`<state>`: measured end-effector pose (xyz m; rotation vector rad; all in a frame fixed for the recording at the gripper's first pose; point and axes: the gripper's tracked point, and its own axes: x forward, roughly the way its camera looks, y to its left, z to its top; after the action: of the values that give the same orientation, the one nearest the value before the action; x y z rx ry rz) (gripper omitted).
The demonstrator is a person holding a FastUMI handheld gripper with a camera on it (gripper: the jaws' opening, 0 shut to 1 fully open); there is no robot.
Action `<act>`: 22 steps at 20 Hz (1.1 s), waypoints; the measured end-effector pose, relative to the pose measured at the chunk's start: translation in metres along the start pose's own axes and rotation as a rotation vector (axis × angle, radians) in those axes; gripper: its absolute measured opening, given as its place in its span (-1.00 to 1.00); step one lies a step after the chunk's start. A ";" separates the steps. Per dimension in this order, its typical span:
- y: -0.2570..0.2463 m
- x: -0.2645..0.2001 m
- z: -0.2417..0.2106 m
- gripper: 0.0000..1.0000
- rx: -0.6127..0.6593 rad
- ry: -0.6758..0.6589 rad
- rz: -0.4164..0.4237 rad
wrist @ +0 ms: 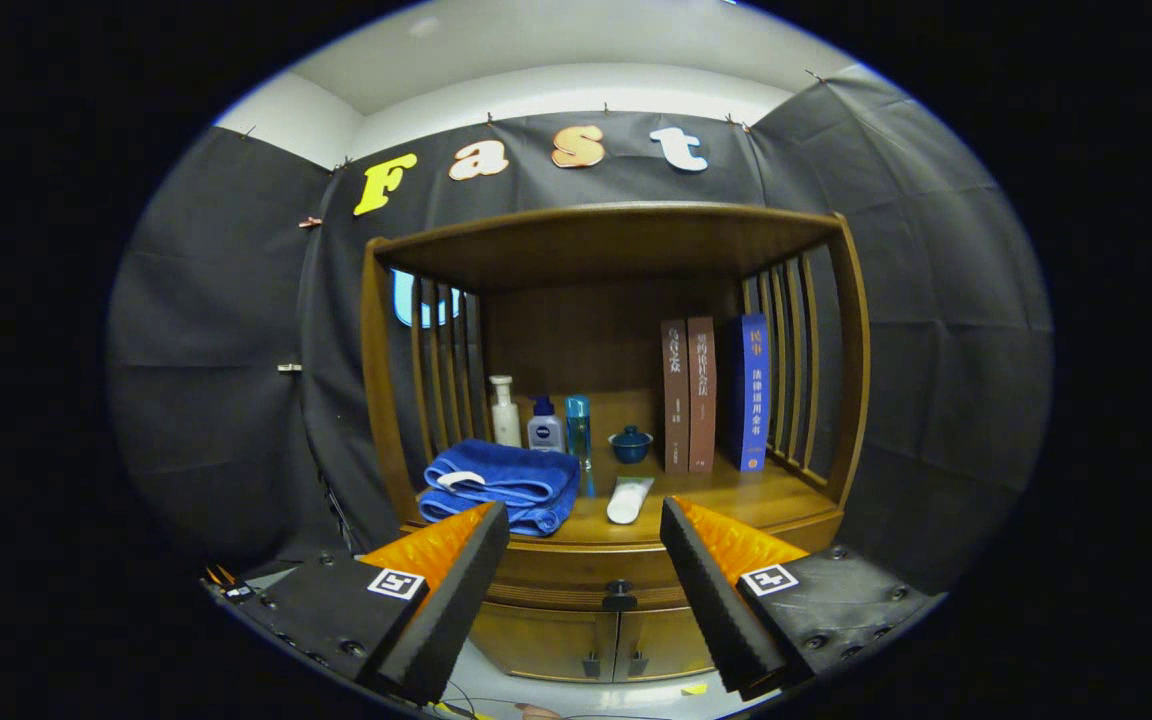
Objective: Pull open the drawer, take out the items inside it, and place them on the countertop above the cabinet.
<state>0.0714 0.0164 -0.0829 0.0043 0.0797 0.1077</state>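
A wooden cabinet stands ahead of me with a countertop (736,498) under an open shelf frame. Below the countertop its drawer (576,572) is closed, with a dark knob (619,596) at the middle of its front. My gripper (586,540) is open, and the knob sits between and beyond its fingertips, some way off. Nothing is between the fingers. What lies inside the drawer is hidden.
On the countertop lie a folded blue towel (504,484), a white tube (628,499), three bottles (544,424), a small blue lidded bowl (630,443) and three upright books (716,394). Two cupboard doors (616,645) with dark handles sit below the drawer. Slatted sides enclose the shelf.
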 end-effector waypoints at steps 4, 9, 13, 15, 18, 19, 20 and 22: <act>0.010 -0.024 0.019 0.98 -0.033 -0.006 0.002; 0.009 -0.043 0.039 0.98 -0.037 -0.053 -0.009; 0.007 -0.049 0.045 0.98 -0.043 -0.070 -0.021; 0.007 -0.051 0.045 0.98 -0.042 -0.070 -0.024; 0.009 -0.053 0.046 0.98 -0.041 -0.069 -0.018; 0.008 -0.053 0.046 0.98 -0.044 -0.070 -0.018; 0.009 -0.054 0.048 0.98 -0.045 -0.073 -0.017; 0.009 -0.055 0.049 0.98 -0.043 -0.077 -0.020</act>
<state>0.0203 0.0195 -0.0295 -0.0351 0.0000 0.0895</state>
